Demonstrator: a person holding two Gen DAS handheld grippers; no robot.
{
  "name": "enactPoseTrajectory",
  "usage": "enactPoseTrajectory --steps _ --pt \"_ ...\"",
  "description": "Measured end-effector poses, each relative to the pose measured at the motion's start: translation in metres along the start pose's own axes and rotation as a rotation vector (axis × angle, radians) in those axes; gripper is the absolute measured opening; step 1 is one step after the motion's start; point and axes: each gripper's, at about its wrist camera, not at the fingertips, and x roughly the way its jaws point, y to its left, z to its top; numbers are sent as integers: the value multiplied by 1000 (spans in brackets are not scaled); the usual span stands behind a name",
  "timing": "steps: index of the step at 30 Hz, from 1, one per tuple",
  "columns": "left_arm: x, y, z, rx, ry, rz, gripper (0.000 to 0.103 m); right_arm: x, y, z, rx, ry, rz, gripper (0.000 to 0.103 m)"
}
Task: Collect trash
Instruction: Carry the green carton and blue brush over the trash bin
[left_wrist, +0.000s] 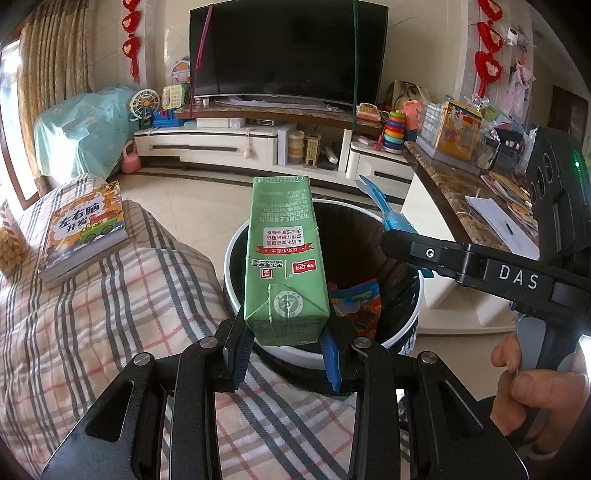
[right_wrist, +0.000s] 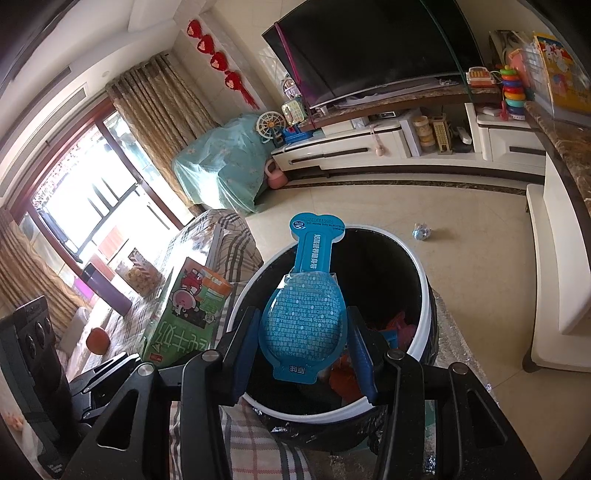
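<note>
Over the bin (left_wrist: 236, 251) — contents half-hidden — left tool (left_wrist: 286, 354) grips carton (left_wrist: 284, 258), right tool (right_wrist: 304, 350) clamps blue packet (right_wrist: 304, 317).

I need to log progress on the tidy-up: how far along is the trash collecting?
Done: colourful wrappers already lie in the white-rimmed black bin. In hand: the left hand-held gripper grips a green milk carton, and the right hand-held gripper grips a blue plastic blister pack; both are at the bin's rim, unreleased. Left: a small crumpled wrapper on the floor.
</note>
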Motion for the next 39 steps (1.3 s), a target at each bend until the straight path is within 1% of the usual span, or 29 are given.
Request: enactPoseTrajectory --steps 13,39 --pt "10 2 7 2 8 10 31 11 -9 5 8 25 -11 47" --pt "29 1 15 9 35 24 31 18 -17 15 26 34 -25 47"
